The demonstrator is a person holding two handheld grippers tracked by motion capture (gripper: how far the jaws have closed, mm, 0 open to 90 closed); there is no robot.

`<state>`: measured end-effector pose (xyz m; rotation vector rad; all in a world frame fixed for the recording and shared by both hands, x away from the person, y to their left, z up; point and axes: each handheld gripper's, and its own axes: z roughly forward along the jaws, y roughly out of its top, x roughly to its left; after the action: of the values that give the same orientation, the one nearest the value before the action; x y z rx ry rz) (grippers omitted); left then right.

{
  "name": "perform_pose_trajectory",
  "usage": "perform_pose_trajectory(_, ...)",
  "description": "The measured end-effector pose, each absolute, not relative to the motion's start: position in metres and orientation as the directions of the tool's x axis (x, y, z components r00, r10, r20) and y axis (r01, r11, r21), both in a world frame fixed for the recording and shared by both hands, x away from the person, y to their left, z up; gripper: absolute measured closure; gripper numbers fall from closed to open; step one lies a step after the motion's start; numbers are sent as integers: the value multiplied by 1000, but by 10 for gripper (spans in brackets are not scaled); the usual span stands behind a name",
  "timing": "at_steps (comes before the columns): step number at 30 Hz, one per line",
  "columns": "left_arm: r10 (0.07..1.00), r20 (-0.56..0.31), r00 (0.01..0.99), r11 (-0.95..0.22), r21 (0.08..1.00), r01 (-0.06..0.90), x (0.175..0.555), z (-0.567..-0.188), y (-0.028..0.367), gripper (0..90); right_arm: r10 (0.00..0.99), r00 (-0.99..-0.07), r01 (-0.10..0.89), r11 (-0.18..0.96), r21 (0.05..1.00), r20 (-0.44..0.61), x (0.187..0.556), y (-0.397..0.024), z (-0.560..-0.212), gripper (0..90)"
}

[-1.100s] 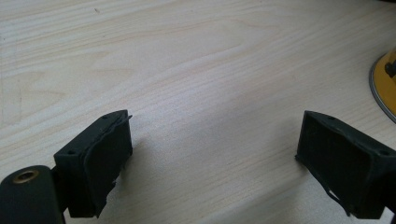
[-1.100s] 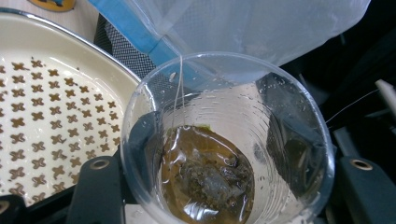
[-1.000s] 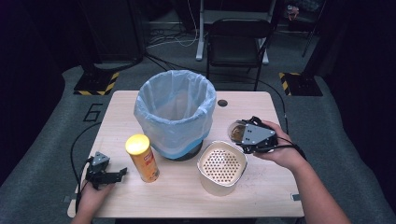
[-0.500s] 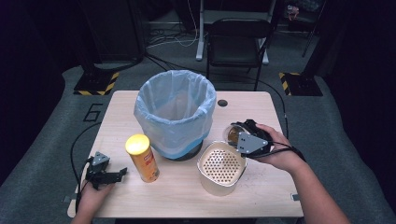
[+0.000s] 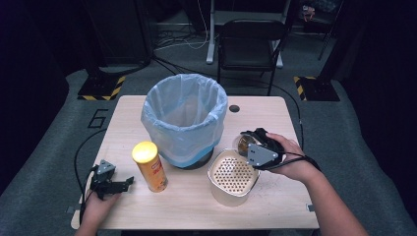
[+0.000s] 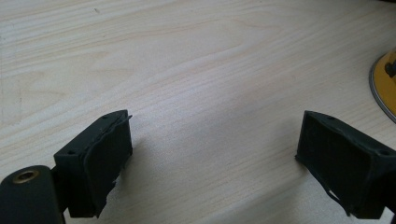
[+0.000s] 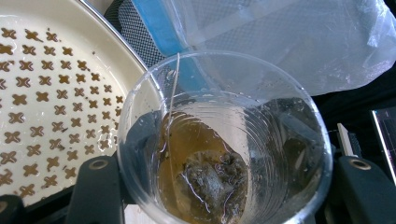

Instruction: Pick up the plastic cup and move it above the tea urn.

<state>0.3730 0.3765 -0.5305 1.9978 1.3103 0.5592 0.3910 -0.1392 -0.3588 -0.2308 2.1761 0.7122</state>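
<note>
Right gripper (image 5: 248,143), clamped on the clear plastic cup of tea (image 7: 224,154), has moved left to the perforated cream strainer bowl (image 5: 232,176). Probably about to pour. Left gripper (image 5: 110,182) idle, jaws wide, empty.

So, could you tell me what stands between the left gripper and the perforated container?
In the high view, the yellow-lidded chip can stands upright between the left gripper and the perforated container; otherwise bare table.

table (image 5: 196,209): light wood | on it: lined bin (image 5: 184,118), yellow can (image 5: 150,167), perforated basket (image 5: 232,178)
</note>
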Motion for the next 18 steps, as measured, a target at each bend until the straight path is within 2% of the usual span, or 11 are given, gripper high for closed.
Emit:
perform_pose_trajectory(9, 915, -10, 403, -268, 732, 626, 373, -530, 377, 101, 44, -637, -410, 827, 386, -770, 388, -135, -362, 370)
perform_pose_trajectory(18, 915, -10, 403, -268, 733, 626, 373, -531, 377, 101, -27, -555, -439, 858, 266, -832, 380, -131, -370, 371)
